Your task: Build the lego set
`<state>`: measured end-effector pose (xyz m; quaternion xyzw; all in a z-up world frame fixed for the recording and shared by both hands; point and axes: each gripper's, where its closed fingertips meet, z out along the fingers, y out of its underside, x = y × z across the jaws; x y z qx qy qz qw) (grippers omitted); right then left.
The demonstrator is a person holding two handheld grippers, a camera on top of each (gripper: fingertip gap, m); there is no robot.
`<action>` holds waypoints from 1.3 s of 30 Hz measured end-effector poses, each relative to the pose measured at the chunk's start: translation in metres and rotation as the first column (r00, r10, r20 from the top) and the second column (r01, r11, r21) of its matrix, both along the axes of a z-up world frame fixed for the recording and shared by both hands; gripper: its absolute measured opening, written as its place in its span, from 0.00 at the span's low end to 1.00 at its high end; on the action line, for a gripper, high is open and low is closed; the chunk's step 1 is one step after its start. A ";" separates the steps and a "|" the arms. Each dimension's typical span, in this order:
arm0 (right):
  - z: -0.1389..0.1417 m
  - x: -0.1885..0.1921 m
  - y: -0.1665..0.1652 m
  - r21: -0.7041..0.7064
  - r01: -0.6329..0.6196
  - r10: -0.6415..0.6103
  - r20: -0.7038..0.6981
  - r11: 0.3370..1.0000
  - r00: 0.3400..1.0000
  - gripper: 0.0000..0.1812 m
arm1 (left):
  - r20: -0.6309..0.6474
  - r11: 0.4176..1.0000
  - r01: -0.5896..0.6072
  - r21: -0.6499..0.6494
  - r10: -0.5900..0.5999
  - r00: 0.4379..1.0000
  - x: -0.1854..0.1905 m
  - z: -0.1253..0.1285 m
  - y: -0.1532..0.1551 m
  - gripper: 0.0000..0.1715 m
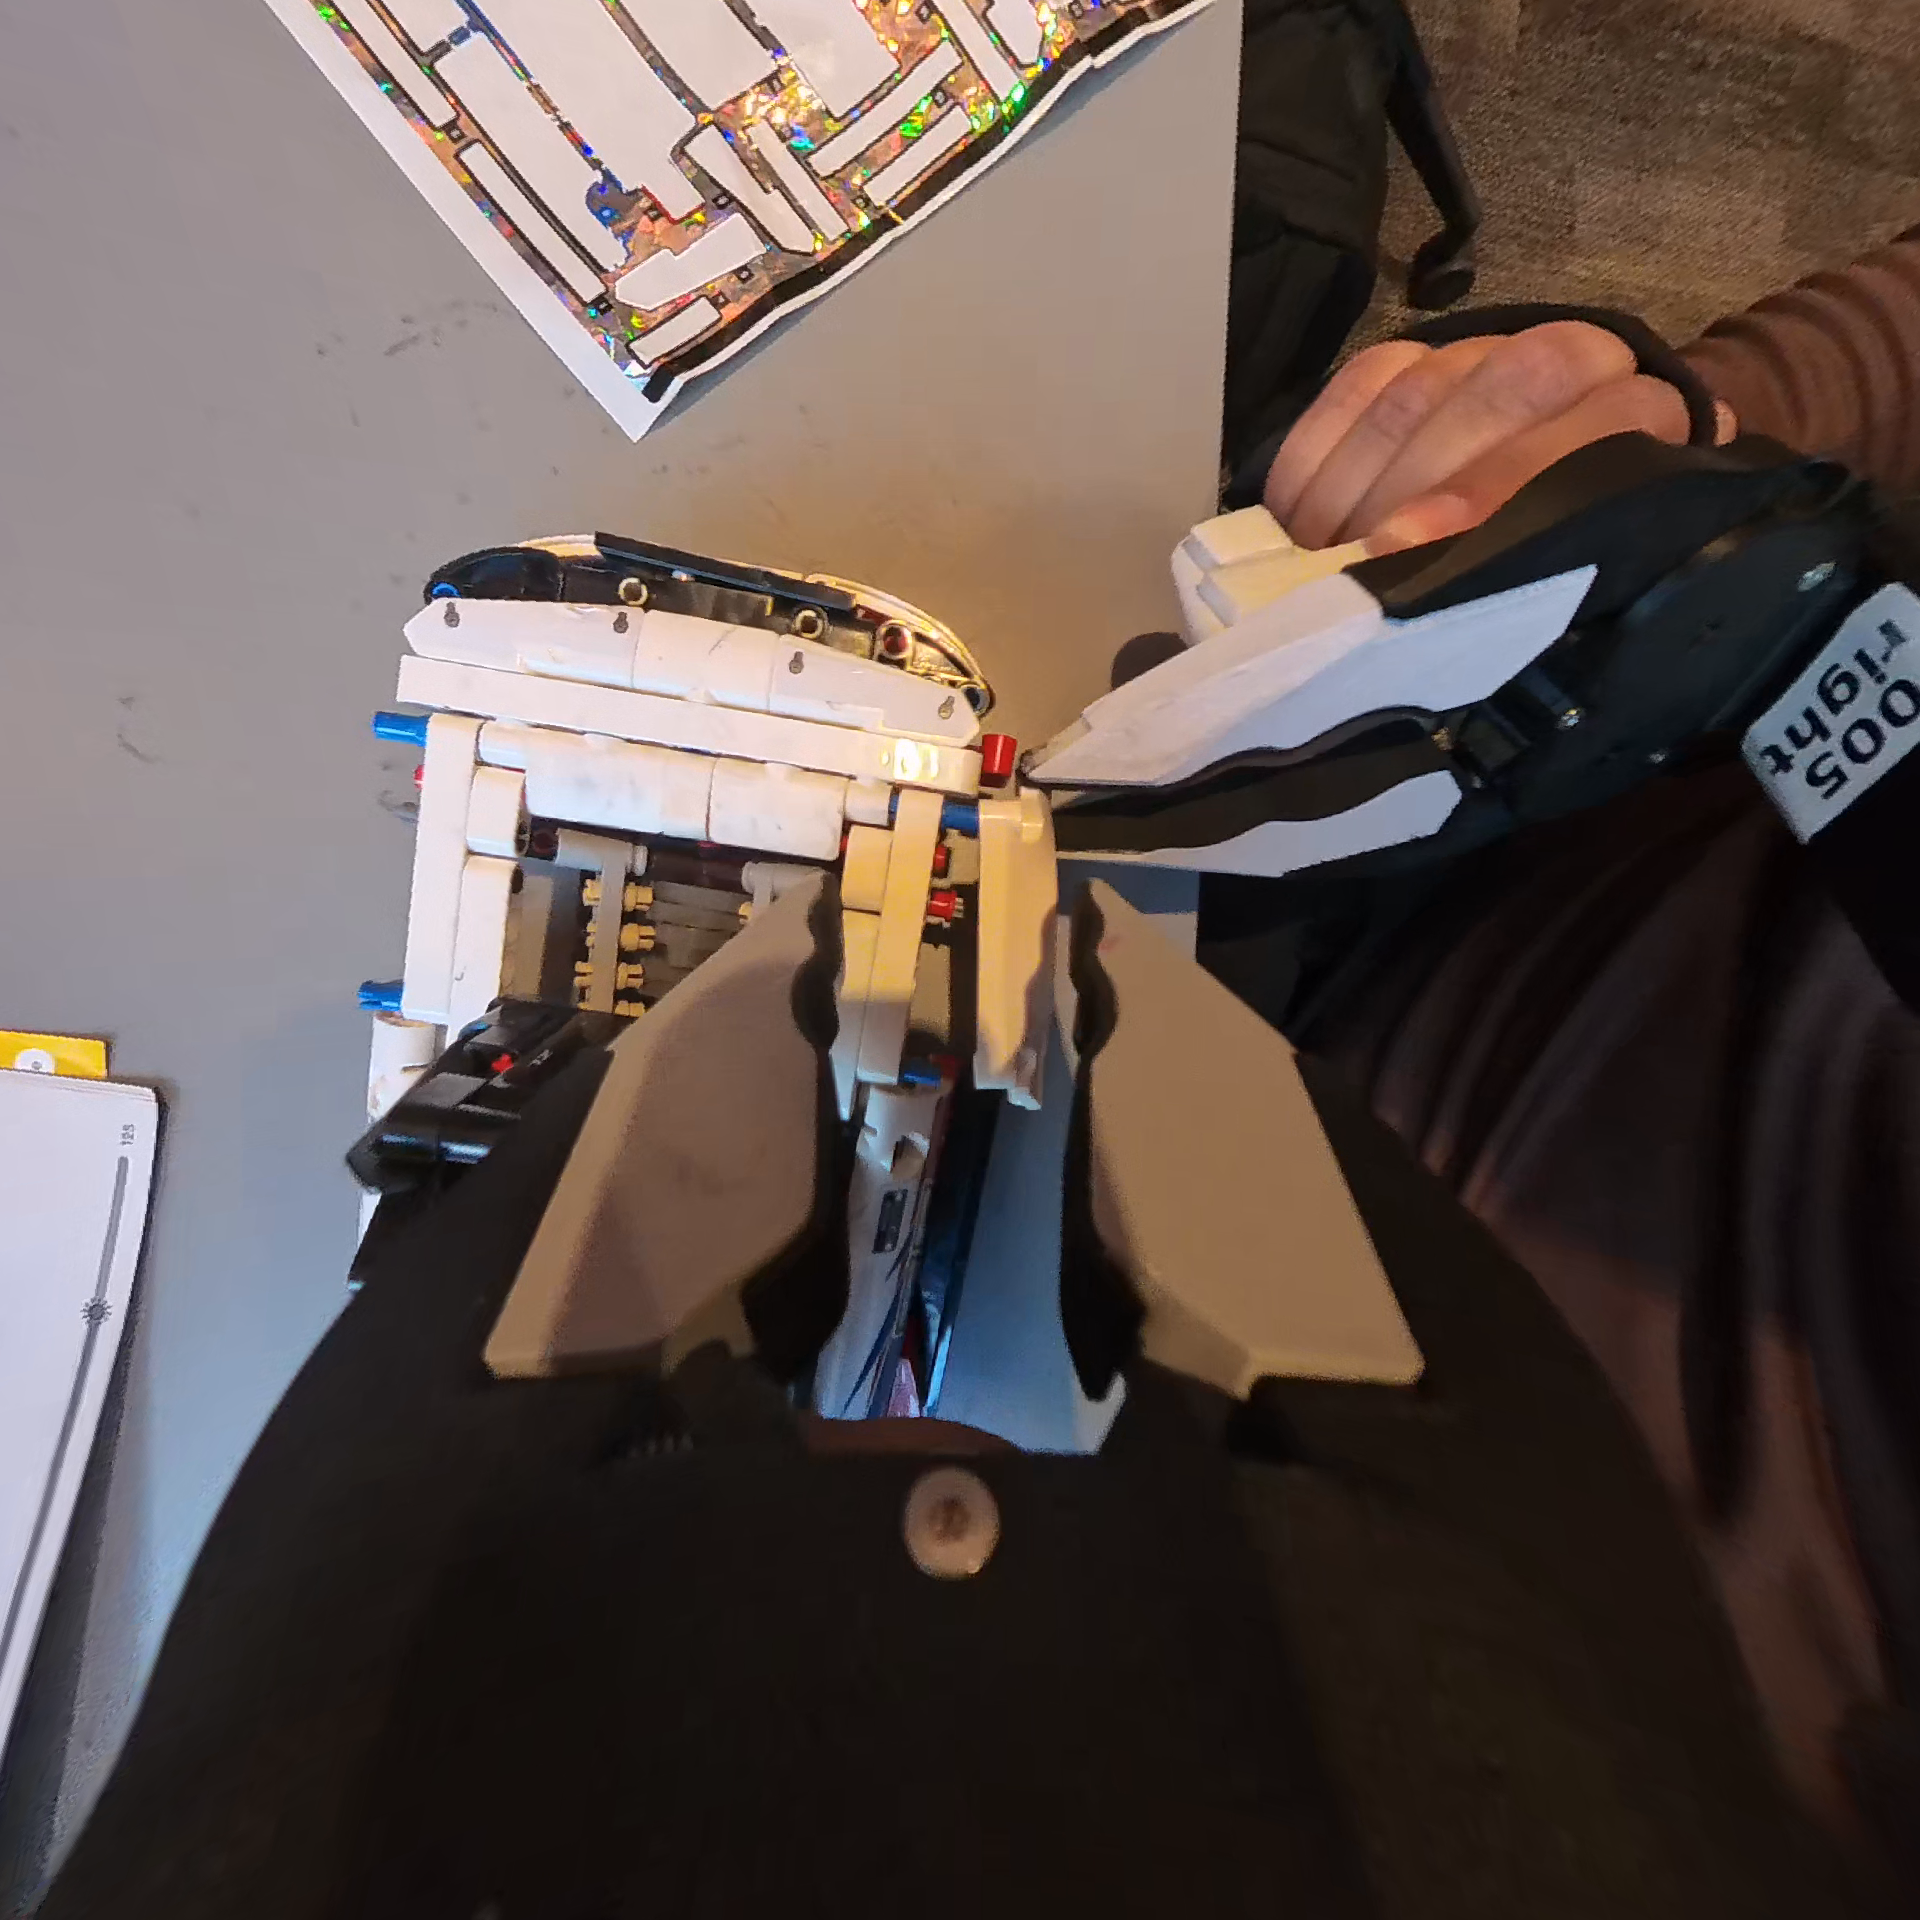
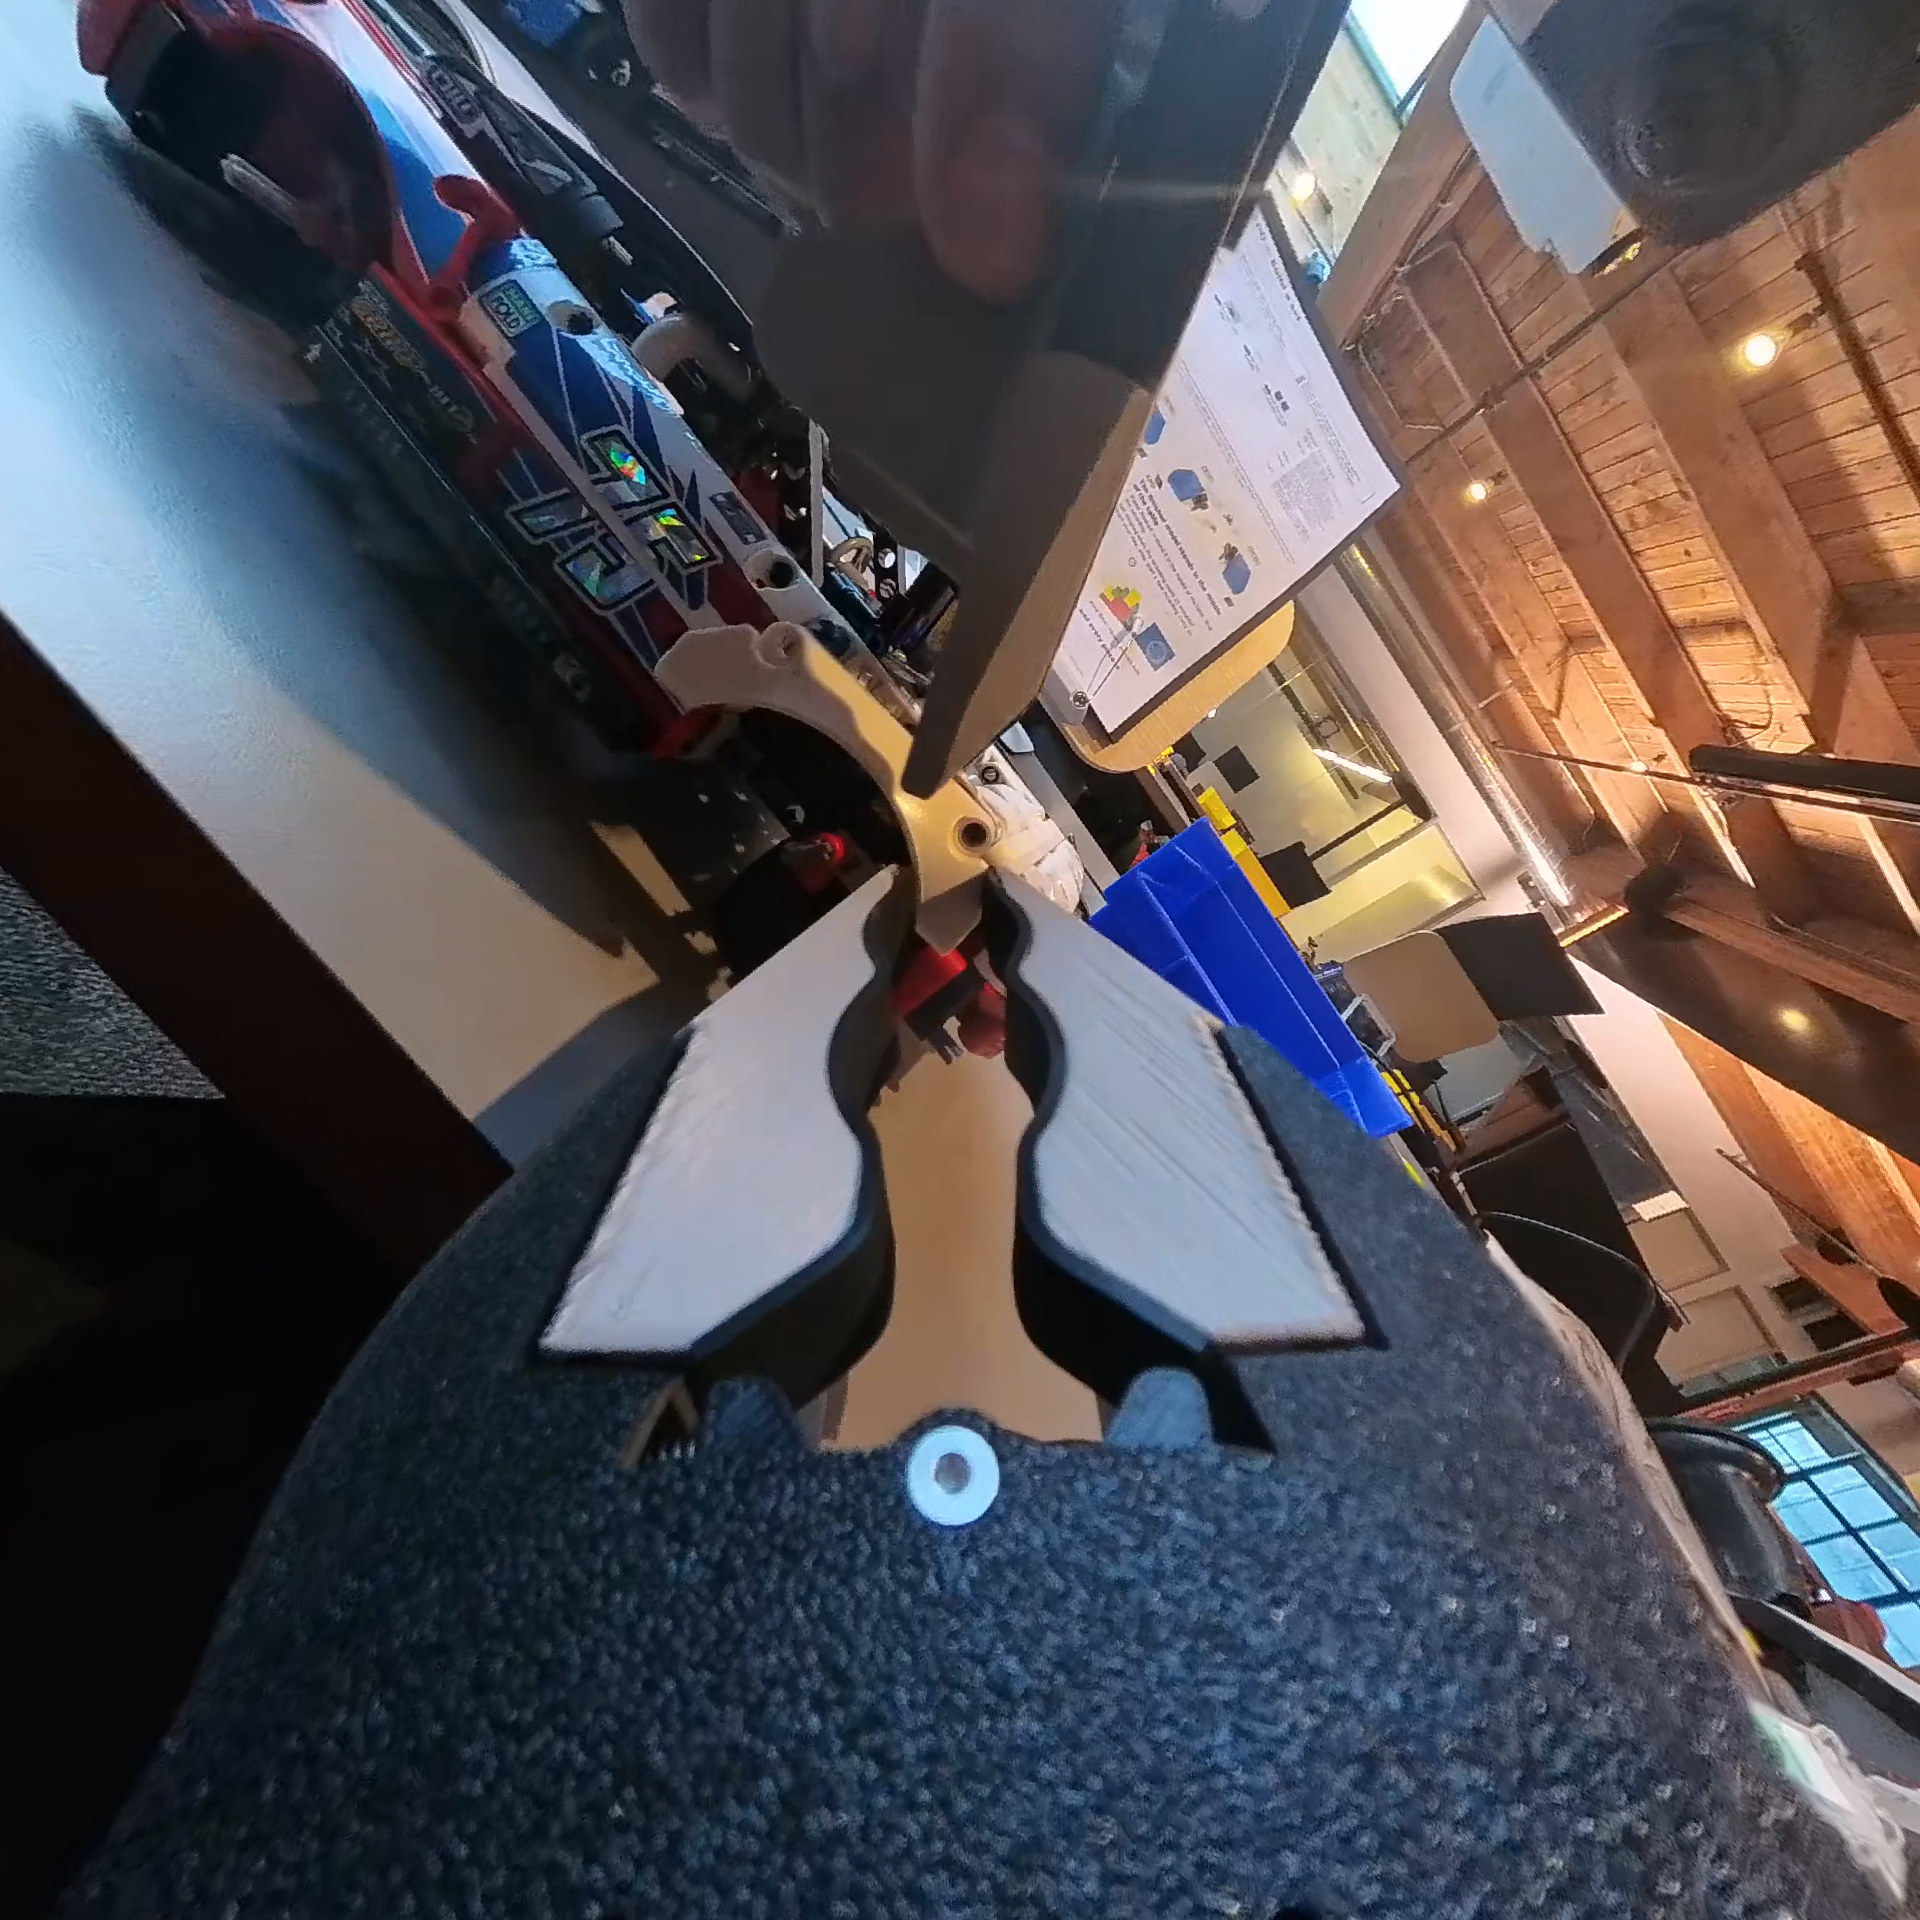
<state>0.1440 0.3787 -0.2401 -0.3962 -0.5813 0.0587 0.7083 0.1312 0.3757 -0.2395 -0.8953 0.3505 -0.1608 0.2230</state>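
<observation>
grey desk [image 1: 260,623] with the lego car [image 1: 686,790] lying along its right edge, long axis running toward the left-wrist camera, sticker sheet [image 1: 727,156] at the far edge, left gripper [image 1: 945,935] clamped on the car's white side beams, right gripper [image 1: 1039,790] pinched shut on a white panel [image 1: 1013,935] at the car's right side

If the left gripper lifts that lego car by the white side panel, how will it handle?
Lego car probably rigid but heavy for that grip. White side panel likely pops off first; it seems pinned on. Sitting at the table edge, it may tip.
</observation>
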 end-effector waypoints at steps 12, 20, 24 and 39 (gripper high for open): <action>-0.001 0.000 0.000 -0.059 0.031 -0.031 0.008 0.998 0.999 0.07 | -0.007 1.000 -0.013 0.003 0.013 1.000 -0.001 0.001 0.001 0.22; -0.002 -0.001 0.002 -0.072 0.075 -0.075 0.007 0.995 0.997 0.07 | 0.018 0.999 -0.034 -0.003 0.034 0.999 0.000 0.001 0.002 0.24; -0.002 -0.001 0.003 -0.087 0.095 -0.095 0.009 0.992 0.995 0.07 | 0.011 0.999 -0.051 0.005 0.051 0.999 0.000 0.001 0.003 0.24; -0.002 -0.002 0.005 -0.065 0.162 -0.160 0.044 0.985 0.986 0.07 | 0.019 0.981 -0.194 0.020 0.194 0.981 0.001 -0.001 0.008 0.24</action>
